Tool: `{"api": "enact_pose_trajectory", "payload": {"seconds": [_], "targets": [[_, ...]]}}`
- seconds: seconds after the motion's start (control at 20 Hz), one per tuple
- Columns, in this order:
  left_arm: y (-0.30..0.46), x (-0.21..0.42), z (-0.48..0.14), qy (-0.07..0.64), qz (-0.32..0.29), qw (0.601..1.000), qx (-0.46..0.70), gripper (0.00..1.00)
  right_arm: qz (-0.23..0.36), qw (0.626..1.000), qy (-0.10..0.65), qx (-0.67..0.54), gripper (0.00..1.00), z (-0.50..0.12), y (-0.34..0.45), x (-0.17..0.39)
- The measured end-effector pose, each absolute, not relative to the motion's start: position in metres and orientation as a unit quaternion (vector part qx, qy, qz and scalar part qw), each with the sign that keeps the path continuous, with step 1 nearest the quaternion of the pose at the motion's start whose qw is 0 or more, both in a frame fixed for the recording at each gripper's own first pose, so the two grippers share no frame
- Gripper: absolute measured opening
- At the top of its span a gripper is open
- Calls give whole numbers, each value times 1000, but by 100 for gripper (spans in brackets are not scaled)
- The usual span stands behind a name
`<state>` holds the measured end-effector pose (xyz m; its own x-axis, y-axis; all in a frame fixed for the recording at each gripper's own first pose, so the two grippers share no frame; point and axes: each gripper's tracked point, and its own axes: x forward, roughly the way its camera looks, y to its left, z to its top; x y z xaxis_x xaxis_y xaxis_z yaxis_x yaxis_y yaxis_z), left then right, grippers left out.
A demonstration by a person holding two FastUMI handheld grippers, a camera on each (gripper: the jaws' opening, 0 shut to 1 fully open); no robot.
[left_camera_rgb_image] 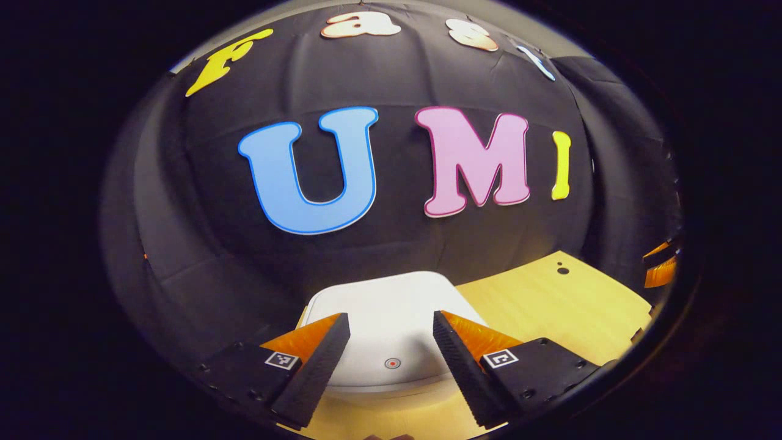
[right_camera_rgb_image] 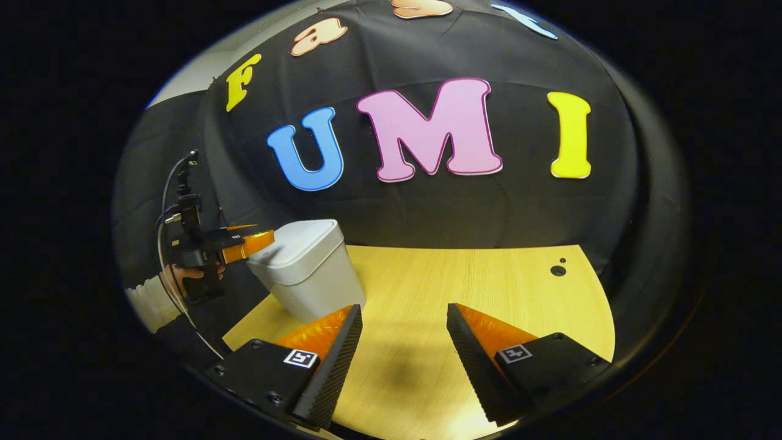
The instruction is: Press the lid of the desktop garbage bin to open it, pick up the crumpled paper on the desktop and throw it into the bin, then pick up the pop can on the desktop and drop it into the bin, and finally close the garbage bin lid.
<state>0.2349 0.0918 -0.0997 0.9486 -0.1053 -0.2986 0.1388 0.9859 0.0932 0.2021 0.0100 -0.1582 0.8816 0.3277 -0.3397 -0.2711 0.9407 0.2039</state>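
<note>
The wooden counter (right_camera_rgb_image: 464, 287) stretches out from the bin, with two small dark holes (right_camera_rgb_image: 558, 269) far across it from the bin. The white garbage bin (right_camera_rgb_image: 308, 269) stands at the counter's edge, its lid (left_camera_rgb_image: 385, 318) down and a small round button (left_camera_rgb_image: 392, 363) at the lid's near rim. The left tongs (left_camera_rgb_image: 391, 342) hover over that lid with fingers apart, a sleeved hand (right_camera_rgb_image: 183, 278) holding them beside the bin. The right tongs (right_camera_rgb_image: 403, 342) are spread apart over bare counter beside the bin.
</note>
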Motion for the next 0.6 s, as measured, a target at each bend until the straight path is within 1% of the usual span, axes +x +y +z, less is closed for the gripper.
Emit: {"api": "enact_pose_trajectory", "payload": {"seconds": [0.15,0.3,0.4,0.55,0.6], "targets": [[72,220,-75,122,-73,989,45,96,141,976,154,64,90,-130,15,201],[49,202,-53,108,-88,990,22,96,128,984,111,59,90,-96,23,199],[36,187,-37,93,-99,991,14,96,122,987,84,60,92,-72,31,194],[21,164,-19,80,-116,990,2,96,95,993,46,54,93,-43,32,186],[16,158,-14,78,-122,989,-6,96,83,995,32,47,94,-33,32,184]]}}
